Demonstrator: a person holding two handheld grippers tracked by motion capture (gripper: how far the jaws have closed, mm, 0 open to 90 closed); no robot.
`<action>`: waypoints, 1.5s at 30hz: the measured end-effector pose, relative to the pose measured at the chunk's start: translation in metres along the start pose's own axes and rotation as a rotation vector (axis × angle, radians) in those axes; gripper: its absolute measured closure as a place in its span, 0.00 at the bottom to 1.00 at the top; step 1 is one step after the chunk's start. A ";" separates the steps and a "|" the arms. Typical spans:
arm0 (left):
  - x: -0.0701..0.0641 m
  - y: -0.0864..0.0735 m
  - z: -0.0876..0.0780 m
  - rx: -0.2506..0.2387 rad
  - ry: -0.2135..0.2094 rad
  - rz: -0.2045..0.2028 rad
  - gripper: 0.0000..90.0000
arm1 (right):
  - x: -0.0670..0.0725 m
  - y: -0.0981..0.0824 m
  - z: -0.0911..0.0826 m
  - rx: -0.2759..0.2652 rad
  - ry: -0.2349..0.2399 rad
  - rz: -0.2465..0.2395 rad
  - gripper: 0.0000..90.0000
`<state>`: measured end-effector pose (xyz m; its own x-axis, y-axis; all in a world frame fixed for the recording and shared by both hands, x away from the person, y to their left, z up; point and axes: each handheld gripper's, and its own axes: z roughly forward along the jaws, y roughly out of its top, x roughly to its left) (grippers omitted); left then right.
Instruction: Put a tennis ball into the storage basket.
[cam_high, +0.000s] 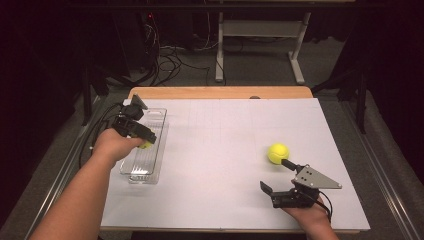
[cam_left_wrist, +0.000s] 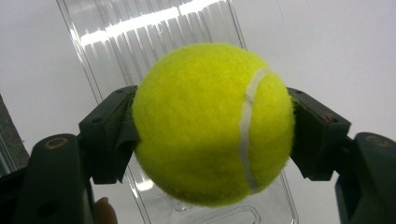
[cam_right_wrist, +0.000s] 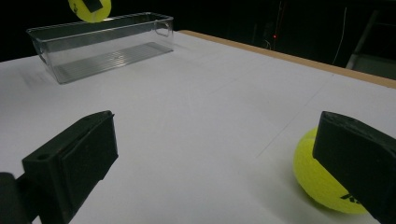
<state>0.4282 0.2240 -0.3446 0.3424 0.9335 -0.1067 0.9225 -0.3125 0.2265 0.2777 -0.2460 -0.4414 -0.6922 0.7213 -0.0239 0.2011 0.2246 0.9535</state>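
A white sheet (cam_high: 225, 165) covers the table, with a strip of bare wood (cam_high: 220, 92) showing along its far edge; beyond that lies grey floor, a tangle of black cables (cam_high: 165, 62) and the white legs of another table frame (cam_high: 260, 45), all in a dark room. Counted out, there are two yellow tennis balls, one clear plastic bin, and two hand-held grippers. Nearest, at the right front of the sheet, the right gripper (cam_high: 280, 176) lies low in the person's right hand, pointing up the table with its jaws spread wide and nothing between them; the loose tennis ball (cam_high: 278, 153) rests on the sheet just beside its right-hand jaw, which overlaps the ball in the right gripper view. Farther off at the left, the left forearm reaches in along the table's left side and its hand holds the left gripper (cam_left_wrist: 212, 123) over the clear bin (cam_high: 150, 150), jaws clamped on either side of the held tennis ball (cam_left_wrist: 212, 123). That ball hangs above the bin's ribbed floor, at about rim height.
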 end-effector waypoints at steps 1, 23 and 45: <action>0.000 0.001 0.000 0.002 0.001 0.000 0.29 | 0.000 0.000 0.000 0.001 0.000 -0.002 0.00; 0.005 0.018 0.009 0.019 0.000 -0.026 0.29 | 0.000 0.001 -0.002 -0.010 0.000 0.003 0.00; 0.013 0.017 0.016 0.036 0.031 -0.053 0.29 | 0.001 0.001 -0.001 -0.006 0.003 -0.002 0.00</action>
<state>0.4509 0.2276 -0.3579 0.2883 0.9535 -0.0878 0.9451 -0.2686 0.1860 0.2767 -0.2459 -0.4404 -0.6951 0.7185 -0.0249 0.1957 0.2223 0.9551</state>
